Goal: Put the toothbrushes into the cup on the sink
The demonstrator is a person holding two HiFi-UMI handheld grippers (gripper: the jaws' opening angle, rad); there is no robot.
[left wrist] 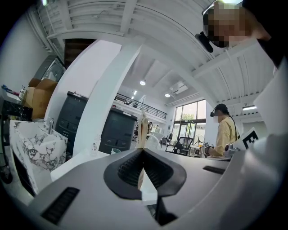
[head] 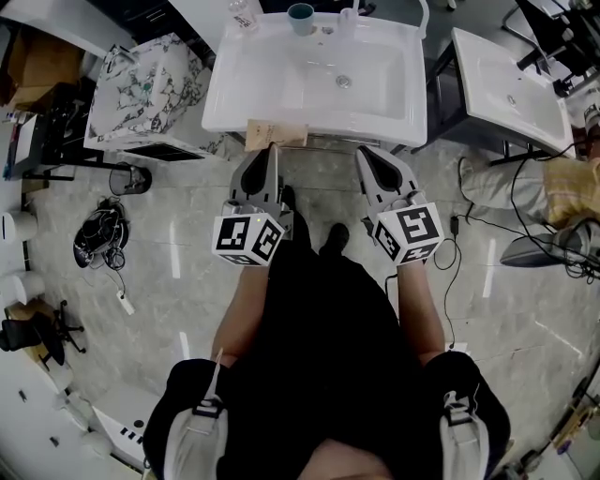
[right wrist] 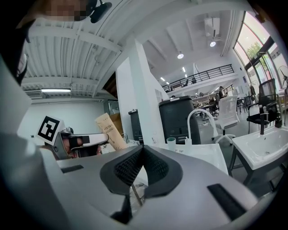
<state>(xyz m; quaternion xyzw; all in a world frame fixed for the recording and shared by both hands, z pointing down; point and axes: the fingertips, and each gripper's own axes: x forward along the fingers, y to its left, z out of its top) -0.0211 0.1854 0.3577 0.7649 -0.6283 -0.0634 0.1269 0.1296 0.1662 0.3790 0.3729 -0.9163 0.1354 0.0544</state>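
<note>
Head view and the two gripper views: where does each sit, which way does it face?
Head view: on the head, steeply down at the sink; forearms, legs, left gripper and right gripper show.
Left gripper view: on the left gripper, along jaws shut on the box, toward the sink.
Right gripper view: along its shut jaws, toward the sink; left gripper at left.
Shared: the cup, in all three.

bright even daylight. right gripper view: windows at 2 o'clock wash out, ceiling lamp at 1 o'clock flares. both gripper views fisheye, black vignette round rims, near jaws soft. head view sharp; white sink near clipping, shadows soft.
</note>
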